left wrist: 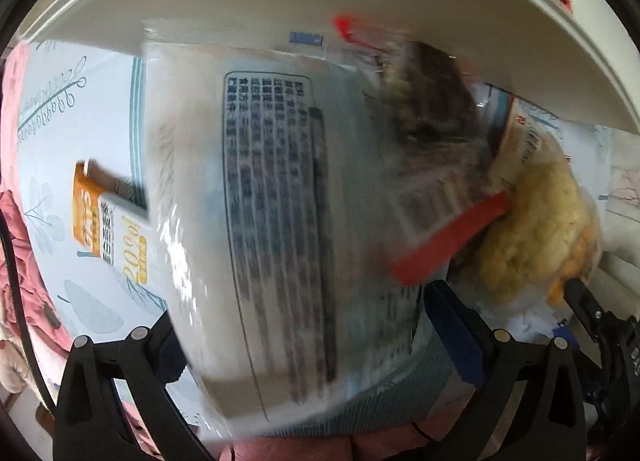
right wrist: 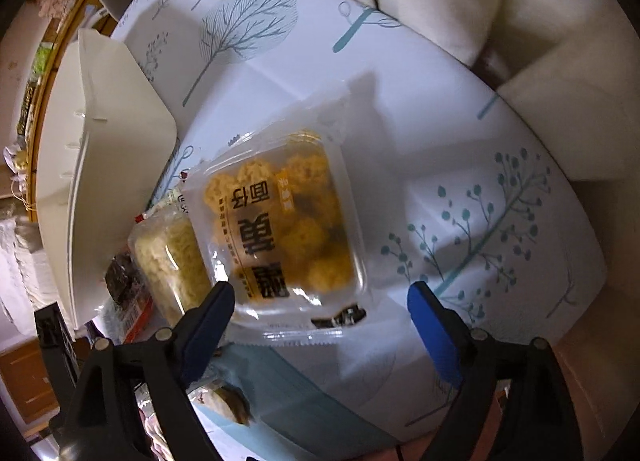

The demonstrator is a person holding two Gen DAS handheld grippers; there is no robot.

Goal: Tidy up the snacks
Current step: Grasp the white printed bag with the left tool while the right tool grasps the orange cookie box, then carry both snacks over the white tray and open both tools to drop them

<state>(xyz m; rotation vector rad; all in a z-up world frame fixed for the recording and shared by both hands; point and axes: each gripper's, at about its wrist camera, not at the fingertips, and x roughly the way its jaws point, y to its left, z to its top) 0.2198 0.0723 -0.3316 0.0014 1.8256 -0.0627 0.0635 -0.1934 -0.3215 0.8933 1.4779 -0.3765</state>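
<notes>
Snack pack [right wrist: 280, 229] between hand-held gripper [right wrist: 320, 301] jaws

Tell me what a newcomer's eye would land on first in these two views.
In the left wrist view, a blurred white packet with a block of dark print fills the frame between the open left tool. In the right wrist view, a clear pack of golden snacks lies on the tree-patterned tablecloth, ahead of the open right tool, beside a white bin.
</notes>
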